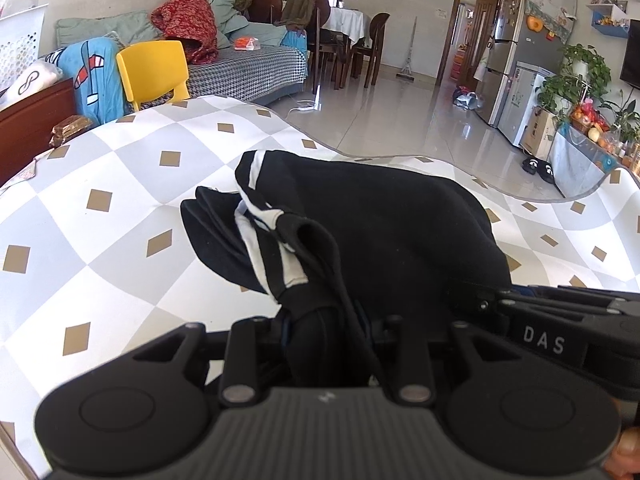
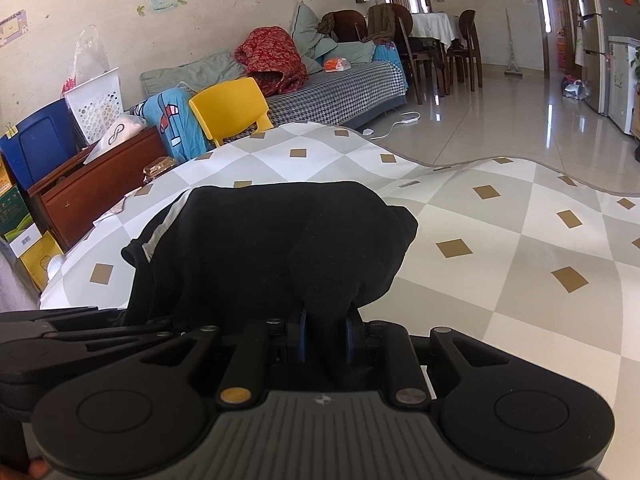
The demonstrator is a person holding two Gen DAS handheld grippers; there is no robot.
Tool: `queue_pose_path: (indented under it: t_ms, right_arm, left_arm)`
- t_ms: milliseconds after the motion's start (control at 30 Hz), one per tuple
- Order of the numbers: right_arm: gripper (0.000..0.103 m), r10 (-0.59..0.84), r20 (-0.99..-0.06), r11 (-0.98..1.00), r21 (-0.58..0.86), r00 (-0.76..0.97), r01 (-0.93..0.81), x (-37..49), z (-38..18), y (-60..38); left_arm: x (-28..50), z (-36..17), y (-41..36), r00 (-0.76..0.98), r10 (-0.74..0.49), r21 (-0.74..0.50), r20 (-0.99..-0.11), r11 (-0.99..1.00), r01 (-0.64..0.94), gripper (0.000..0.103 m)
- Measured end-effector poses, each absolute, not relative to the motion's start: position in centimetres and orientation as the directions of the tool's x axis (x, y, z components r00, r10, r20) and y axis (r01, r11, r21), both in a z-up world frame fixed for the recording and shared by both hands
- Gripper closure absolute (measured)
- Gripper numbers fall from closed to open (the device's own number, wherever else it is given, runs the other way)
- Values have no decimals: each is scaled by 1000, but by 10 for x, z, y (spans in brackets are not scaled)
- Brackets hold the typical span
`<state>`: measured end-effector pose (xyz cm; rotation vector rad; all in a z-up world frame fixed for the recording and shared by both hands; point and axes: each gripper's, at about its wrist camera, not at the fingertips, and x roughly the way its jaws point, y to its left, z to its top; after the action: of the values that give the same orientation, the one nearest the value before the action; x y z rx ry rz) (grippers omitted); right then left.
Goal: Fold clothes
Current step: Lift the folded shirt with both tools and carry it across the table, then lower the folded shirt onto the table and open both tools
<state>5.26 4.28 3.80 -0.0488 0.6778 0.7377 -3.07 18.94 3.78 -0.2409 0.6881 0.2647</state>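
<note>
Garment point(image 1: 380, 224) on the table point(image 1: 120, 184), chair point(image 1: 154, 70) and sofa point(image 1: 248, 68) behind its far edge.

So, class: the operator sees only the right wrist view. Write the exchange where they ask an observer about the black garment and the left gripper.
Operator: Is the left gripper holding the black garment too?
Observer: Yes, the left gripper is shut on a bunched edge of it.
Operator: Any markings on that edge?
Observer: White stripes run through the bunched fabric there.
Operator: What lies beyond the table's right side?
Observer: Black slippers sit on the floor by potted plants.
</note>
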Motion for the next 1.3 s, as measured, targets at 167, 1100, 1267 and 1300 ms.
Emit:
queue_pose_path:
  t_ms: [167,1100,1267,1300]
  right_arm:
    - [85,623,-585,731,198,519,-653,54,33,62]
    - [70,575,-626,753,155,526,-639,81,-4,105]
    - [67,562,-656,744,133,505,-655,74,-9,103]
    - [66,555,-663,743,125,502,-657,73,-9,103]
  left_arm:
    - [-34,37,206,734,194,-130,-651,924,-359,75]
    - [-36,5,285,580,370,-117,-726,764,-634,47]
    - [-38,-1,280,560,380,-81,-736,772,-630,35]
    - [-38,-2,279,559,377,-80,-738,774,-628,35]
